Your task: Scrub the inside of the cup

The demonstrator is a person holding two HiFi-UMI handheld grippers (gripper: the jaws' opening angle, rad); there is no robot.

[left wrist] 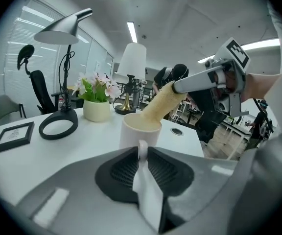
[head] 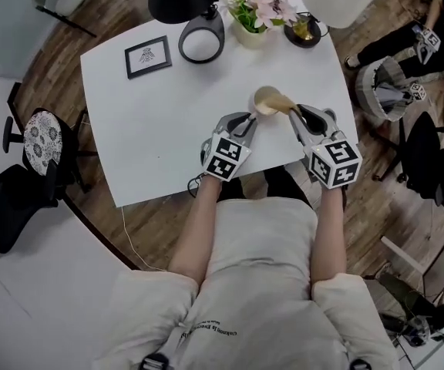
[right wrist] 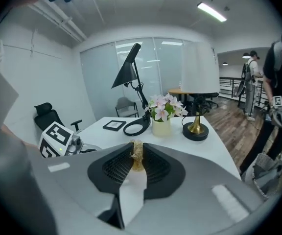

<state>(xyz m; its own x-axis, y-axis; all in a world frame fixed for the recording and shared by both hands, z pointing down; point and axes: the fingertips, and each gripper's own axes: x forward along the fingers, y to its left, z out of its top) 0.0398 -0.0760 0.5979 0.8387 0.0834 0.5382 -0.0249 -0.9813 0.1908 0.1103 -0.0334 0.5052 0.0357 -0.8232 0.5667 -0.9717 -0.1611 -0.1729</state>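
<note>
- Spanning the scene, a white tabletop (head: 168,122) is seen.
- Its handle (left wrist: 142,147) clamped in the left claw (left wrist: 142,153), the cup (head: 264,103) is held upright near the tabletop's near right edge.
- A tan loofah sponge (left wrist: 163,104) is clamped in the right claw (right wrist: 137,160) and tilted into the cup.

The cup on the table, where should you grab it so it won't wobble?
By its handle, coming from the person's side. The cup stands upright with that thin loop sticking out toward the person, so two jaws can close on it, as the left hand-held gripper does. That leaves the open top free for the scrubber.
</note>
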